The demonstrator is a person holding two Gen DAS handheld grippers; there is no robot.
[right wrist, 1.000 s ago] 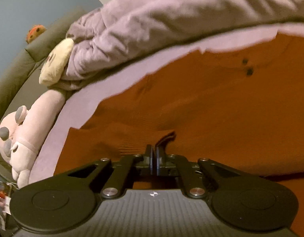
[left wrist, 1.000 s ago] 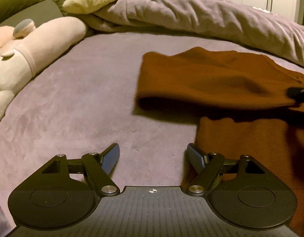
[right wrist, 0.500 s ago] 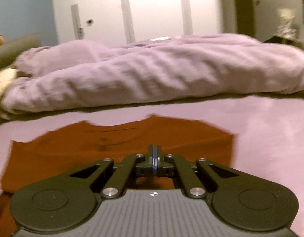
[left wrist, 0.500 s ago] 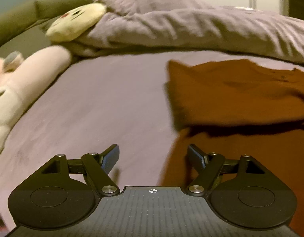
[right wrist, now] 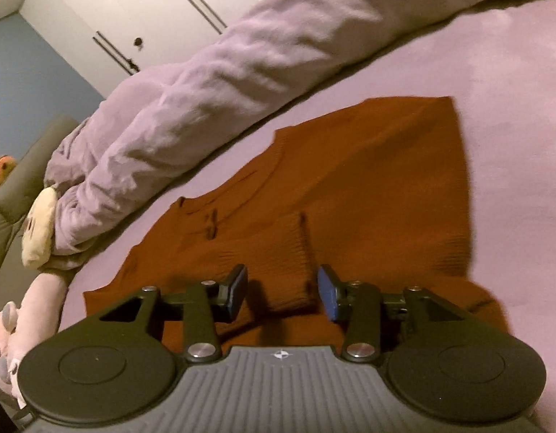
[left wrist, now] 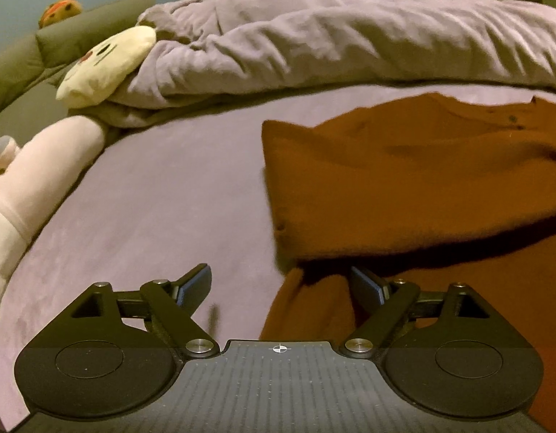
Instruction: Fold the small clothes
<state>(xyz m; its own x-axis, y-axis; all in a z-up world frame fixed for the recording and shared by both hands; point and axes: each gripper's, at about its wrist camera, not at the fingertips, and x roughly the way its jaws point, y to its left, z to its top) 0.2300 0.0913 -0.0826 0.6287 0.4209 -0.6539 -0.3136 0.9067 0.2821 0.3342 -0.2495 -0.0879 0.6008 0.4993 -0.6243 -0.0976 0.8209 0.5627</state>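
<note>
Both tongs stood released: left gripper [left wrist: 279, 283] at the near edge of the rust sweater [left wrist: 404, 187], right gripper [right wrist: 282, 290] above its folded sleeve [right wrist: 278, 252]. On the soft bed [left wrist: 162, 187] the fold could slip open. Duvet [left wrist: 350, 36] and plush toy [left wrist: 36, 169] lay apart, blocking nothing.

This was a bedroom in a home. A big bed [left wrist: 162, 195] with a soft purple sheet filled most of the view. A puffy purple blanket [left wrist: 350, 43] lay bunched up at the far side of the bed. Soft toys sat along the edge: a long pink one [left wrist: 43, 166] and a pale yellow one with a little face [left wrist: 108, 61]. Behind the bed stood white closet doors [right wrist: 140, 11] with dark handles, next to a blue wall [right wrist: 29, 83].
</note>
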